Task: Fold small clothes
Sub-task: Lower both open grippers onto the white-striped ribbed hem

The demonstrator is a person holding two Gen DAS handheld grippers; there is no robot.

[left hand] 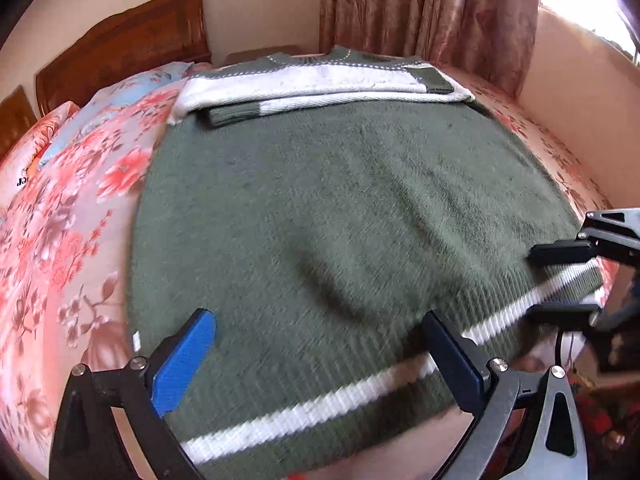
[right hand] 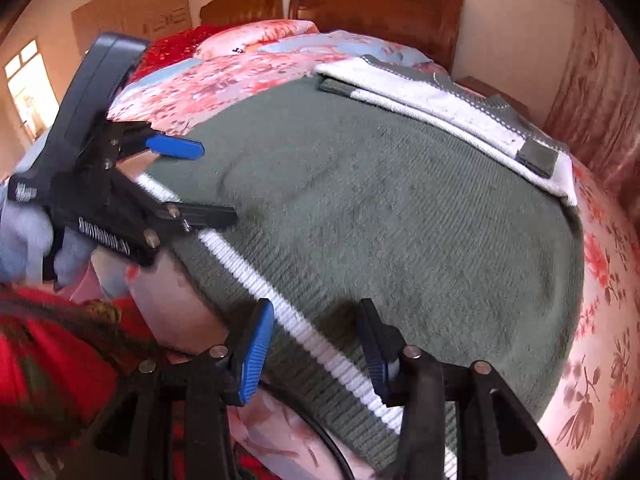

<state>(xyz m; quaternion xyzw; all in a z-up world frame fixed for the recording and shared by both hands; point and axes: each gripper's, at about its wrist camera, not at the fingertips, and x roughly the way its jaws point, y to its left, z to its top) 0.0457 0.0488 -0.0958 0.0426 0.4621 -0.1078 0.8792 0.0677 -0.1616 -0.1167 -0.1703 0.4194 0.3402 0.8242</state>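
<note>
A green knit sweater (left hand: 340, 208) (right hand: 380, 220) lies flat on the bed, its white-and-green sleeves (left hand: 320, 88) (right hand: 440, 108) folded across the far end. A white stripe (left hand: 320, 404) (right hand: 240, 256) runs along the near ribbed hem. My left gripper (left hand: 318, 328) (right hand: 218, 180) is open wide just above the hem's left part. At the hem's right corner my right gripper (right hand: 316, 356) (left hand: 536, 284) is open too. The stripe runs between its fingers, and the pads do not press on it.
A floral bedsheet (left hand: 72, 220) (right hand: 608, 280) surrounds the sweater. Pillows (left hand: 120, 96) and a wooden headboard (left hand: 132, 48) (right hand: 376, 8) stand beyond it. Curtains (left hand: 432, 8) hang behind the bed. A person's red clothing (right hand: 48, 360) is close by at the bed's near edge.
</note>
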